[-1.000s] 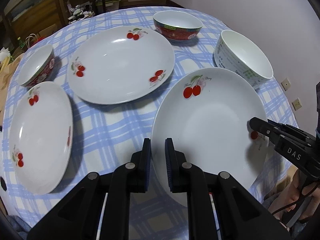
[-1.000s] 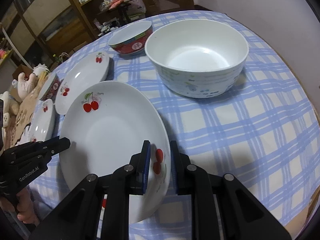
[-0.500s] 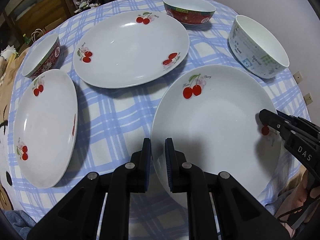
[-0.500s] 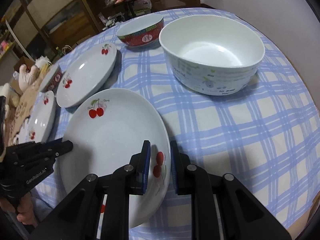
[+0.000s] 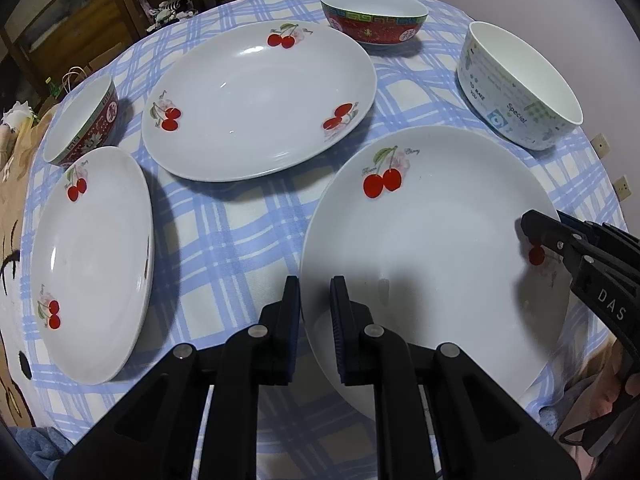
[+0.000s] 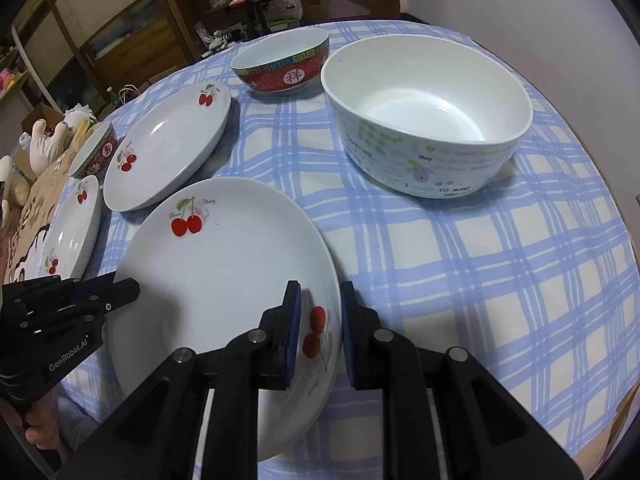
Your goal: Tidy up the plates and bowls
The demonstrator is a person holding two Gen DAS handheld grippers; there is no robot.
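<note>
- Gripping opposite edges of the same big white cherry-print plate [image 5: 432, 248], both tools are clamped down: left gripper [image 5: 315, 320] pinches its left rim, right gripper [image 6: 320, 332] pinches its right rim.
- That plate sits nearest the camera, over the round table with blue-checked cloth [image 6: 500, 280].
- Behind it is a second white cherry plate [image 5: 260, 96], and a third one [image 5: 88, 264] off to the left.
- Tall white printed bowl [image 6: 428, 116] stands far right, well apart from the held plate.
- Red patterned bowl [image 6: 284, 66] is at the back; another red bowl [image 5: 82, 120] sits just behind the left plate.
</note>
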